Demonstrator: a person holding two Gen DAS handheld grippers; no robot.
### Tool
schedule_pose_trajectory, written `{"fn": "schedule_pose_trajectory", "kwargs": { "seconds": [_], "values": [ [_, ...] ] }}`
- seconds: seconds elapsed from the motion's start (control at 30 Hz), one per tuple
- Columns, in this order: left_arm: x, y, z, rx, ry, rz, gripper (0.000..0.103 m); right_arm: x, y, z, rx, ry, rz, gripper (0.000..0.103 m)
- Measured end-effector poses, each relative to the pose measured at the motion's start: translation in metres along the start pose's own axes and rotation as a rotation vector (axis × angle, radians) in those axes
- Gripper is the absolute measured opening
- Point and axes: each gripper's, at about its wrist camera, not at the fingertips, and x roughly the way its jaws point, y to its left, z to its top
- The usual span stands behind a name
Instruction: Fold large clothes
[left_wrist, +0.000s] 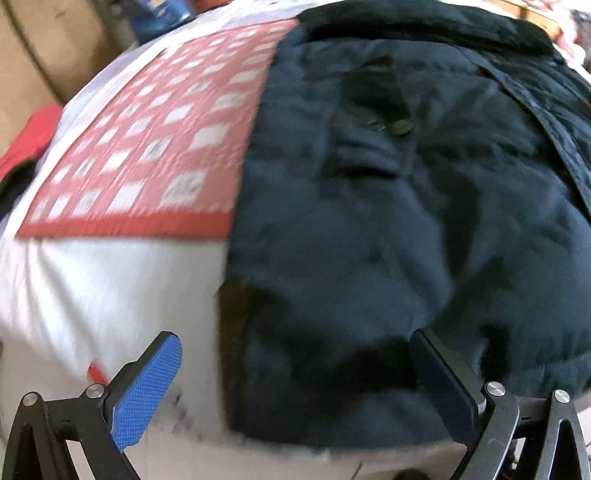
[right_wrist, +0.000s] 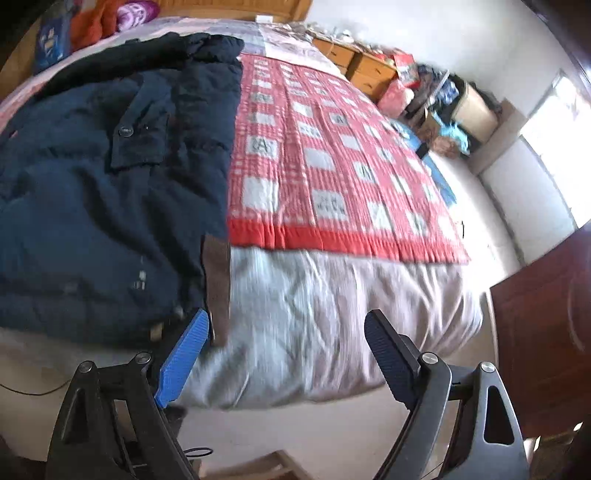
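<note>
Your dark navy jacket (right_wrist: 92, 192) lies spread on the bed (right_wrist: 332, 325), front side up, over the red-and-white checked quilt (right_wrist: 332, 166) and the pale sheet below it; its collar end points toward the far headboard, its hem lies toward you near the foot of the bed; a buttoned pocket flap (left_wrist: 373, 147) shows on the chest, and a brown strip (right_wrist: 218, 288) hangs at the hem corner on the quilt side.

Your left gripper (left_wrist: 295, 380) has its jaws spread wide, nothing between the pads; it hovers over the jacket's near hem, the dark finger against or just over the cloth, the blue finger over bare sheet. Your right gripper (right_wrist: 284, 354) is likewise wide apart and empty; its blue finger sits just beside the brown strip, its other finger over the sheet.

As for progress, I judge you are early; the body of the jacket looks laid out but the sides look already turned in, since no sleeve shows trailing beyond either edge; the motion blur and the fisheye bend make that uncertain, so treat it as likely rather than sure. What is left, as I read it: seize the hem at its two corners, one gripper each; carry it up toward the collar to halve the length; then square the bundle; no such fold is made yet.
</note>
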Motion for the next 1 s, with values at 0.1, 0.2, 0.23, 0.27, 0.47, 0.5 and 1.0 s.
{"fn": "schedule_pose_trajectory", "kwargs": {
  "seconds": [0.1, 0.2, 0.23, 0.27, 0.47, 0.5, 1.0],
  "values": [
    [-0.003, 0.006, -0.016, -0.016, 0.025, 0.018, 0.102, -0.004, -0.006, -0.022, -0.001, 0.048, -0.007, 0.088],
    [-0.002, 0.009, -0.033, -0.016, 0.055, 0.026, 0.102, -0.002, -0.005, -0.035, -0.012, 0.071, -0.008, 0.088],
    [-0.001, 0.008, -0.037, -0.018, 0.065, 0.030, 0.102, -0.004, -0.004, -0.040, -0.009, 0.075, -0.004, 0.088],
    [0.000, 0.009, -0.041, -0.025, 0.076, 0.033, 0.102, -0.007, -0.003, -0.044, -0.003, 0.078, 0.001, 0.088],
    [0.003, 0.009, -0.049, -0.064, 0.083, 0.035, 0.102, -0.003, 0.010, -0.042, 0.004, 0.071, 0.040, 0.088],
    [0.003, 0.009, -0.049, -0.066, 0.077, 0.040, 0.102, -0.002, 0.013, -0.040, 0.001, 0.066, 0.045, 0.088],
    [0.027, 0.020, -0.029, -0.098, 0.144, 0.109, 0.102, 0.006, 0.033, -0.019, -0.042, 0.060, 0.077, 0.088]
  ]
}}
